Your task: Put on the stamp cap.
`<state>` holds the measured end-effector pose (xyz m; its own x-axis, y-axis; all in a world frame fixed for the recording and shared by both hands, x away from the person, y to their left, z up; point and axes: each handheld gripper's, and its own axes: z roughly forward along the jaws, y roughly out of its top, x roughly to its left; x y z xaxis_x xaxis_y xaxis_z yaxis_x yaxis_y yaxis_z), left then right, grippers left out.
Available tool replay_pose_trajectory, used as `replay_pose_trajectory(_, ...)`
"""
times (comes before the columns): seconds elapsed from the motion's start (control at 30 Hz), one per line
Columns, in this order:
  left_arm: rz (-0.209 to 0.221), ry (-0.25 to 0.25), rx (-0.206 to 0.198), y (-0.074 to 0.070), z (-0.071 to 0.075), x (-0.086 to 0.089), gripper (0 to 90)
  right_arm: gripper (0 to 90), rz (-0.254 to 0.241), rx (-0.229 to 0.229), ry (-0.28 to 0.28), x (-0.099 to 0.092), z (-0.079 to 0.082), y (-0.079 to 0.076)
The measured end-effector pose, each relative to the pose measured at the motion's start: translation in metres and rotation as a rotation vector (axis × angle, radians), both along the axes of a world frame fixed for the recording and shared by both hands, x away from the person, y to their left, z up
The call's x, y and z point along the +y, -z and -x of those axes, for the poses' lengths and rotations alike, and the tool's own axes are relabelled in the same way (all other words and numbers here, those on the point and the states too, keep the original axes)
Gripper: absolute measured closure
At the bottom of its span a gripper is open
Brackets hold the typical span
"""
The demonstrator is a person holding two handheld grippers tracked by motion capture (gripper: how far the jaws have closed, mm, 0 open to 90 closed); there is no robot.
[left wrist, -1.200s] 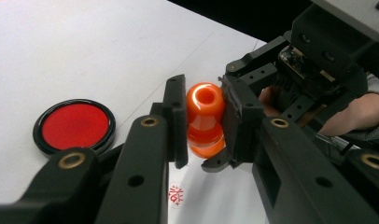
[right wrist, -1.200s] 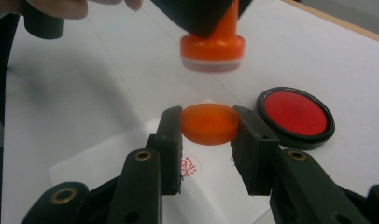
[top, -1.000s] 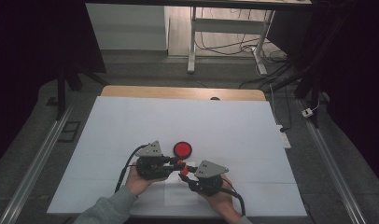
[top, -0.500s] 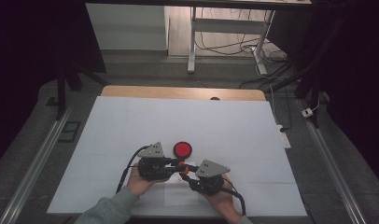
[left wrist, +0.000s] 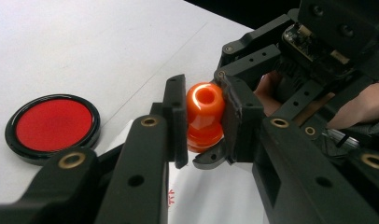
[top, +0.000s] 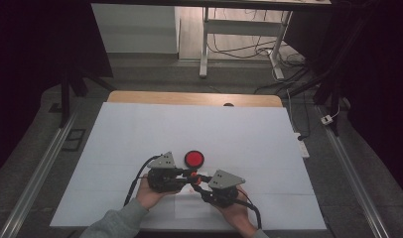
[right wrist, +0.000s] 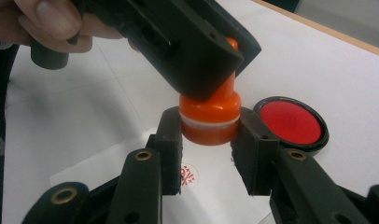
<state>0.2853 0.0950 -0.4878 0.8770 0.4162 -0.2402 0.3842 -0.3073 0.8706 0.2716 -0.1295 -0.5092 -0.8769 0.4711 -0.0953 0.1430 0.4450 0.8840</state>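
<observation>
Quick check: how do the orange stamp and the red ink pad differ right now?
The orange stamp is tall, held between both grippers' jaws; the red ink pad is a flat, black-rimmed disc lying untouched on the table. The stamp hangs over the paper; the pad sits beside it. Both are round.

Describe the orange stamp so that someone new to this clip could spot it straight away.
Start at the white table and go to its near edge, where the person's two hands meet. Between the left hand-held gripper and the right hand-held gripper is the orange stamp, above a sheet of paper. It is a knobbed orange piece with a pale band, unlike the flat round red ink pad beside it.
</observation>
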Motion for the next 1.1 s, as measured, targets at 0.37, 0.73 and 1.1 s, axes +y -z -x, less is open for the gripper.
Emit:
replay_pose_trajectory(0.37, 0.011, -0.001, -0.004, 0.0019, 0.0001, 0.0001, 72.5, 64.1, -0.011, 0.003, 0.002, -0.0011, -0.0001, -0.0006)
replay_pose_trajectory(0.73, 0.019, -0.005, -0.012, 0.0041, 0.0010, -0.0006, 72.7, 64.4, -0.013, 0.007, 0.013, -0.0004, 0.0011, -0.0014)
replay_pose_trajectory(1.1, 0.050, -0.021, -0.042, 0.0068, 0.0037, -0.0015, 72.8, 64.5, -0.022, 0.012, 0.035, -0.0014, 0.0023, -0.0036)
